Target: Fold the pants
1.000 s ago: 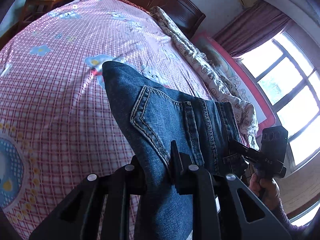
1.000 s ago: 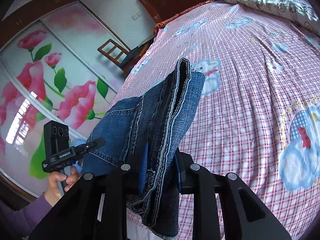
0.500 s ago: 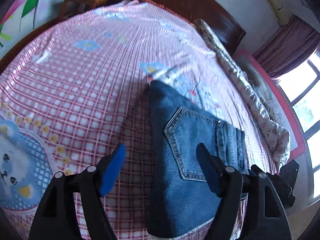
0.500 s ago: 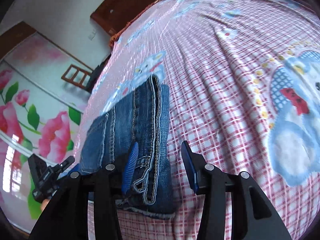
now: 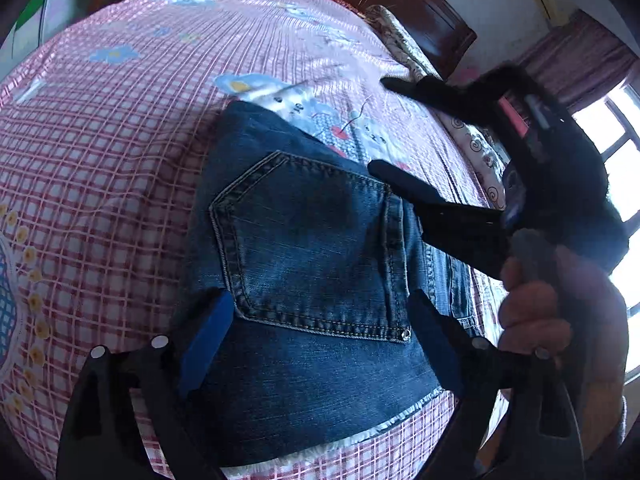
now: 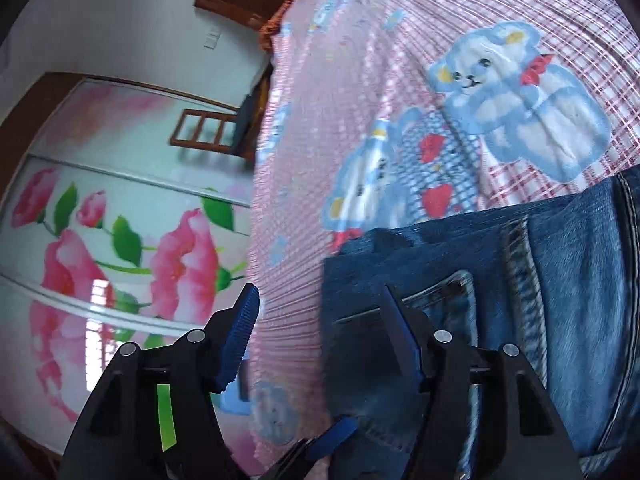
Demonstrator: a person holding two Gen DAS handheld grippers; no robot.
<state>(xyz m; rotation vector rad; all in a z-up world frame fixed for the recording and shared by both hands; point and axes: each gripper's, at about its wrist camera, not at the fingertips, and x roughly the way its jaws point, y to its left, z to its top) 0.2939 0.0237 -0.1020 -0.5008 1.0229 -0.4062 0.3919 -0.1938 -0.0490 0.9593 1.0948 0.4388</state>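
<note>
The folded blue jeans [image 5: 312, 264] lie flat on the pink checked bed sheet [image 5: 100, 168], back pocket up. My left gripper [image 5: 316, 344] is open and empty, its blue pads spread wide just above the jeans' near edge. My right gripper [image 6: 320, 328] is open and empty; it hangs over the jeans' corner [image 6: 520, 300] and the sheet [image 6: 360, 40]. In the left wrist view the right gripper [image 5: 384, 124] reaches in from the right over the jeans, held by a hand [image 5: 560, 312].
A rolled patterned quilt [image 5: 472, 136] lies along the bed's far side by the dark headboard [image 5: 420, 4]. A wardrobe with pink flower doors [image 6: 100, 220] and a wooden chair [image 6: 212, 132] stand beside the bed. A window [image 5: 616, 136] is at the right.
Both grippers have let go of the jeans, which now lie flat on the bed. The right gripper has swung across over the jeans' far side.
</note>
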